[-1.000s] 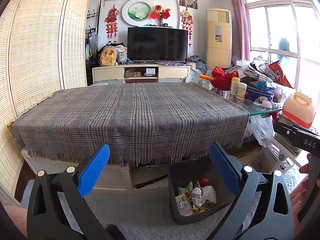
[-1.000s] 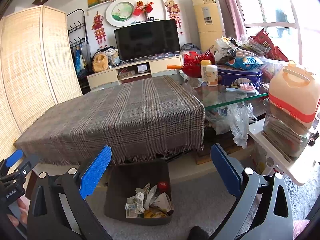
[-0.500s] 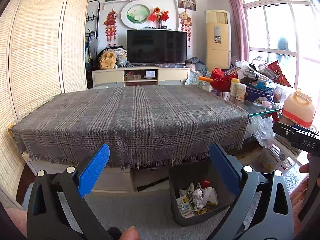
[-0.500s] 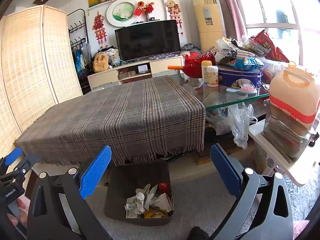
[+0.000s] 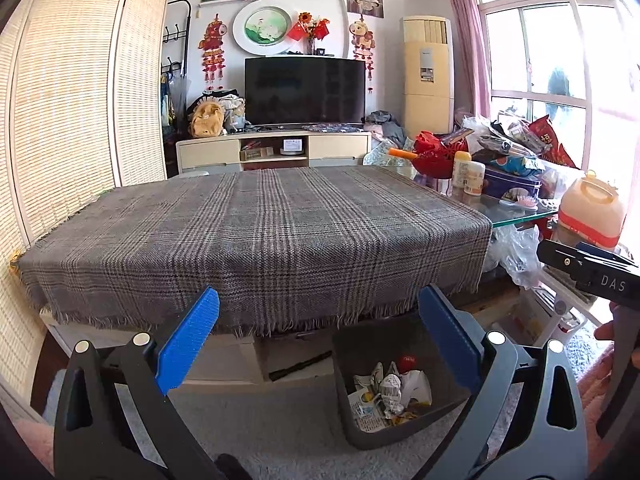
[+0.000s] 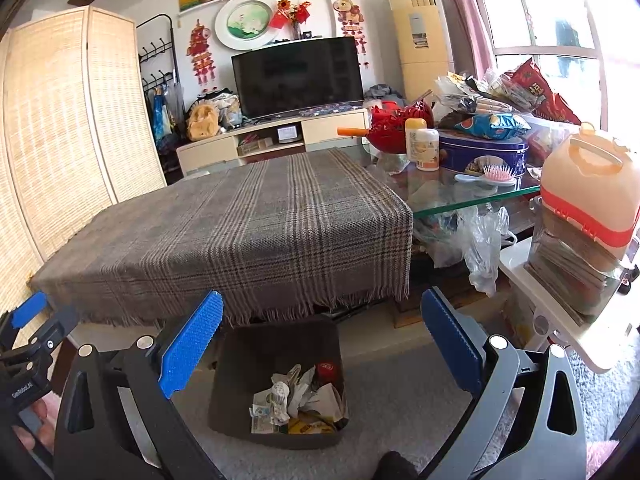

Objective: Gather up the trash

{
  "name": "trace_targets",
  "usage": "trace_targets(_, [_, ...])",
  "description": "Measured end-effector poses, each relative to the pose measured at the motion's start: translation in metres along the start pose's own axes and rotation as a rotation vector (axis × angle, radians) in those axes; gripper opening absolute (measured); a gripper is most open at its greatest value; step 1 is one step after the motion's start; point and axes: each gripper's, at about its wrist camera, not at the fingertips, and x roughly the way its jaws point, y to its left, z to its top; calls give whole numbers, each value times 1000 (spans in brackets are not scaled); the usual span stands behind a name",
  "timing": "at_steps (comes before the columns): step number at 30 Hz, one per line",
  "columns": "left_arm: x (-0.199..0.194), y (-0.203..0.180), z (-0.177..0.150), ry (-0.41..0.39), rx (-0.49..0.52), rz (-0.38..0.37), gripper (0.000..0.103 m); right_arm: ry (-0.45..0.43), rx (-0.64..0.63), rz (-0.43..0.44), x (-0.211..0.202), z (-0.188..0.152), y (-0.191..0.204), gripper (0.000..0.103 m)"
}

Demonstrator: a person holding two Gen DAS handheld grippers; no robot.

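Observation:
A dark grey bin point(image 5: 400, 432) stands on the carpet in front of the table; it also shows in the right wrist view point(image 6: 240, 392). It holds crumpled paper and wrappers point(image 5: 390, 394) point(image 6: 298, 402) and a red cap. My left gripper point(image 5: 318, 344) is open and empty, held above the floor short of the bin. My right gripper point(image 6: 322, 344) is open and empty, above the bin. The plaid cloth point(image 5: 256, 236) point(image 6: 240, 232) on the table is bare of trash.
The table's glass right end point(image 6: 460, 196) carries bottles, a blue tin, a pink hairbrush and snack bags. A plastic bag point(image 6: 484, 248) hangs below it. An orange jug point(image 6: 588, 184) sits on a white stand at right. A TV unit stands behind.
Both views have shifted slightly: the table and bin sit a little lower in frame. Both grippers stay open and empty. The trash in the bin has not moved.

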Motion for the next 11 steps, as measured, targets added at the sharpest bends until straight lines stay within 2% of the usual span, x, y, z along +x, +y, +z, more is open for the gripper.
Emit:
trace_targets(5, [0,-1,0,-6,8,24,95,-1,8,1,0,1,-2,100])
trace_targets(11, [5,7,1,21,-38,44,95,-1,12,-1,0,2,-3,100])
